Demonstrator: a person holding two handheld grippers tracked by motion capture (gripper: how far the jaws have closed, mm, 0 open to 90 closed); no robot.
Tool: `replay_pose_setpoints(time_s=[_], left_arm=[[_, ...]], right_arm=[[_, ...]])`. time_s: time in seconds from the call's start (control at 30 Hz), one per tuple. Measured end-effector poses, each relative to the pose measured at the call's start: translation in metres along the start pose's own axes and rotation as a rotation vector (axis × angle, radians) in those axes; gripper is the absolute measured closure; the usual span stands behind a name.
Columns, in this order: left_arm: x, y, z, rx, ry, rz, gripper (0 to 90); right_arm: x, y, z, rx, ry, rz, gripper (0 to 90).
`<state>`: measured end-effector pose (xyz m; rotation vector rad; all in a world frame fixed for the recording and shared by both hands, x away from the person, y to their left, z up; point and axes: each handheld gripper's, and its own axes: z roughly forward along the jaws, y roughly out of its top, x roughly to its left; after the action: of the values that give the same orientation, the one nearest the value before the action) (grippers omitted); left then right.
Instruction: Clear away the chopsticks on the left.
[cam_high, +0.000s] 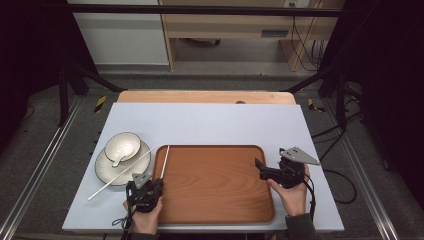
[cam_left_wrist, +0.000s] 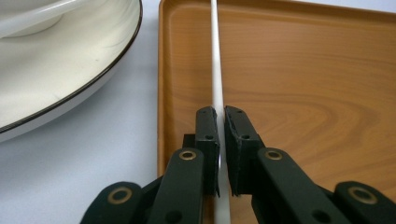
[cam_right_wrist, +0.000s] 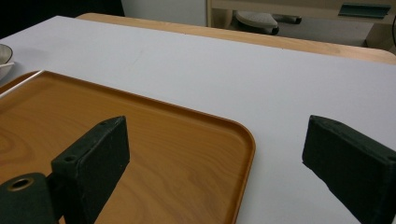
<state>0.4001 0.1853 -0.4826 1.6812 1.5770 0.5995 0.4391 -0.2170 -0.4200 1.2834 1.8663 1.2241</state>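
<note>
The left hand-held gripper (cam_left_wrist: 221, 140) is pinching a slim white chopstick (cam_left_wrist: 215, 60) over the wooden tray's (cam_left_wrist: 303, 93) left edge, jaws nearly together. The right hand-held gripper (cam_right_wrist: 215, 163) is idling wide open, holding nothing. That smooth round stick could be twisting or slipping free, clattering onto the glossy ceramic plate (cam_left_wrist: 70, 88).
</note>
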Motion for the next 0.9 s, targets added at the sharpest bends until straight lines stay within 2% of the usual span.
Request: replay_pose_setpoints(time_s=[0.2,0.4,0.53,0.6,0.63,0.67,0.7,0.73,0.8,0.87,0.9], left_arm=[[-0.001,0.001,0.001,0.008,0.001,0.013,83.3],[-0.001,0.001,0.001,0.004,-0.007,0.022,78.4],[0.001,0.007,-0.006,-0.028,-0.062,0.037,73.8],[0.003,0.017,-0.015,-0.06,-0.113,0.086,67.4],[0.004,0.021,-0.018,-0.06,-0.117,0.106,65.2],[0.004,0.021,-0.018,-0.06,-0.117,0.106,63.1],[0.006,0.028,-0.022,-0.074,-0.14,0.145,61.4],[0.006,0.028,-0.022,-0.074,-0.14,0.145,59.6],[0.008,0.035,-0.026,-0.074,-0.146,0.183,58.2],[0.009,0.041,-0.028,-0.07,-0.165,0.233,53.5],[0.008,0.042,-0.03,-0.066,-0.163,0.271,50.5]], right_arm=[[0.0,0.0,0.0,0.002,0.001,0.0,7.5],[0.0,0.0,-0.001,-0.001,0.0,0.002,7.5],[-0.001,0.0,-0.002,-0.005,-0.001,0.006,7.5],[-0.001,0.0,-0.003,-0.006,-0.002,0.011,7.5],[-0.002,0.0,-0.003,-0.007,-0.003,0.01,7.5],[-0.002,0.0,-0.004,-0.009,-0.002,0.012,7.5],[-0.002,0.0,-0.004,-0.01,-0.002,0.012,7.5],[-0.002,0.0,-0.004,-0.009,-0.005,0.01,7.5],[-0.002,-0.001,-0.004,-0.011,-0.003,0.012,7.5],[-0.002,-0.001,-0.004,-0.007,-0.004,0.013,7.5],[-0.002,-0.001,-0.004,-0.007,-0.004,0.015,7.5]])
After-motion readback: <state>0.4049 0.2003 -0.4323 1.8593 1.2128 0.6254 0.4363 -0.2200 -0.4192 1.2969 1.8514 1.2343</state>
